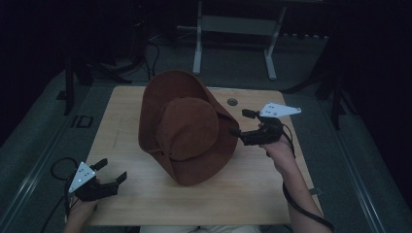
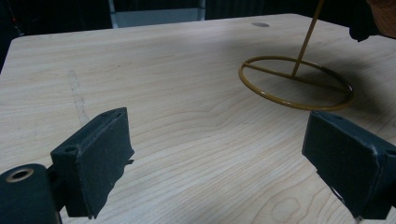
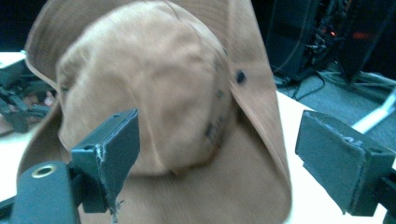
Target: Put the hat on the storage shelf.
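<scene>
Left gripper (image 1: 109, 175): jaws wide, nothing between, low near table corner. Right gripper (image 1: 239, 125): jaws wide, empty, just beside brim of brown felt wide-brimmed hat (image 1: 187, 127). Hat perched tilted on gold wire ring stand (image 2: 295, 82) ahead; hanging apparently done, withdrawal left. Stand's top hidden under hat.

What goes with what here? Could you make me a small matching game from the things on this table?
Things:
1. hat
2. left gripper
3. right gripper
4. stand ring

Descriptions:
A. brass-coloured hoop lying flat on the table
B. brown, propped up mid-table
C. open, beside the hat's brim
D. open, at the table's near left corner

Pairs: 1-B, 2-D, 3-C, 4-A
</scene>
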The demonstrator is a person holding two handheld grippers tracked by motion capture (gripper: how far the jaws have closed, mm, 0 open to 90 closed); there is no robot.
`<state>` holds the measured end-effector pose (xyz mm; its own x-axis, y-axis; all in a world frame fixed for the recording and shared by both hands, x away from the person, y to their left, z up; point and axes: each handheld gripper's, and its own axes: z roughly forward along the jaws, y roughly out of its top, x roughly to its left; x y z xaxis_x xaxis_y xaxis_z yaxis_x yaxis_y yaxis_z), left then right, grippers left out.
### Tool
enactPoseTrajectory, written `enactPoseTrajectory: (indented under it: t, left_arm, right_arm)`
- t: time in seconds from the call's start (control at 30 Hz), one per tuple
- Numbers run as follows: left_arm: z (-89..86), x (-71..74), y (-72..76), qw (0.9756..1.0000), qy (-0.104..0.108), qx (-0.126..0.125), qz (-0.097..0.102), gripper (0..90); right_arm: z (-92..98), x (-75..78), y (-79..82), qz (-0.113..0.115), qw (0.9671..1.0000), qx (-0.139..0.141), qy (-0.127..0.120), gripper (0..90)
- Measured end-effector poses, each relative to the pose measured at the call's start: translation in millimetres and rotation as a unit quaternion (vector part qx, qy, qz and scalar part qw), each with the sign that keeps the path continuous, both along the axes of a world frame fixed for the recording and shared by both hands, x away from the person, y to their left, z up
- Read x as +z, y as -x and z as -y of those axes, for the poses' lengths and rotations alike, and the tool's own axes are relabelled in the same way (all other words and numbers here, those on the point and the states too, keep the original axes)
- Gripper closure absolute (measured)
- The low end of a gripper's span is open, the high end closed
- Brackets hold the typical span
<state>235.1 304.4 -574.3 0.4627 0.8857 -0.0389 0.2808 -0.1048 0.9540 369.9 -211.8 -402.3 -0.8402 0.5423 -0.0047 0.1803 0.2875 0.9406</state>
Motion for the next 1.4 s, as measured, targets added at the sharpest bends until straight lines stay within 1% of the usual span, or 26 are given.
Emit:
enactPoseTrajectory:
  t: [0.07, 0.13, 0.3, 0.43, 0.53, 0.63, 0.7, 0.73, 0.8, 0.93, 1.07, 1.2, 1.27, 1.4]
  left_arm:
    - [-0.2, 0.0, 0.1, 1.0, 0.003, 0.001, 0.002, 8.7]
    - [-0.2, 0.1, 0.4, 1.0, 0.002, 0.001, 0.003, 8.7]
    - [-0.1, -0.4, 0.4, 1.0, -0.001, 0.0, 0.002, 8.7]
    - [0.3, -0.5, 0.8, 1.0, -0.002, 0.0, 0.003, 8.7]
    - [0.1, -0.4, 1.2, 1.0, 0.0, 0.001, 0.003, 8.7]
    - [-0.1, -0.4, 1.3, 1.0, 0.001, 0.001, 0.003, 8.7]
    - [-0.1, -0.3, 1.2, 1.0, 0.001, 0.001, 0.003, 8.7]
    - [-0.1, -0.3, 1.2, 1.0, 0.001, 0.001, 0.003, 8.7]
    - [-0.1, -0.4, 1.2, 1.0, -0.001, 0.001, 0.003, 8.7]
    - [0.1, -0.5, 1.1, 1.0, 0.0, 0.0, 0.002, 8.7]
    - [0.5, -0.5, 1.3, 1.0, -0.002, 0.0, 0.002, 8.7]
    - [0.3, -0.2, 1.5, 1.0, -0.001, 0.0, 0.003, 8.7]
    - [0.3, -0.1, 1.5, 1.0, 0.0, 0.001, 0.003, 8.7]
    - [1.1, -0.6, 2.0, 1.0, -0.002, -0.001, 0.003, 8.7]
  right_arm:
    - [9.9, -8.0, 0.8, 0.0, 0.9999, -0.014, 0.006, 13.8]
    - [16.6, -15.3, 1.7, 0.0, 0.9996, -0.024, 0.012, 13.8]
    - [35.5, -40.9, 3.5, -0.003, 0.9983, -0.051, 0.027, 13.9]
    - [46.6, -59.5, 2.8, -0.015, 0.9974, -0.062, 0.033, 13.9]
    - [56.0, -73.5, 3.1, -0.023, 0.9966, -0.076, 0.025, 14.0]
    - [62.0, -85.1, 3.6, -0.021, 0.9961, -0.081, 0.028, 14.0]
    - [66.9, -95.2, 5.0, -0.025, 0.9957, -0.084, 0.031, 14.0]
    - [66.9, -95.2, 5.0, -0.025, 0.9957, -0.084, 0.031, 14.0]
    - [73.2, -105.2, 7.2, -0.032, 0.9952, -0.088, 0.028, 14.1]
    - [80.8, -116.1, 11.6, -0.038, 0.9944, -0.095, 0.026, 14.1]
    - [86.0, -126.9, 16.8, -0.044, 0.9941, -0.09, 0.041, 14.1]
    - [90.9, -133.4, 21.9, -0.051, 0.9935, -0.09, 0.046, 14.1]
    - [94.2, -135.3, 24.9, -0.053, 0.9933, -0.093, 0.044, 14.2]
    - [101.7, -139.8, 30.3, -0.05, 0.992, -0.105, 0.05, 14.2]
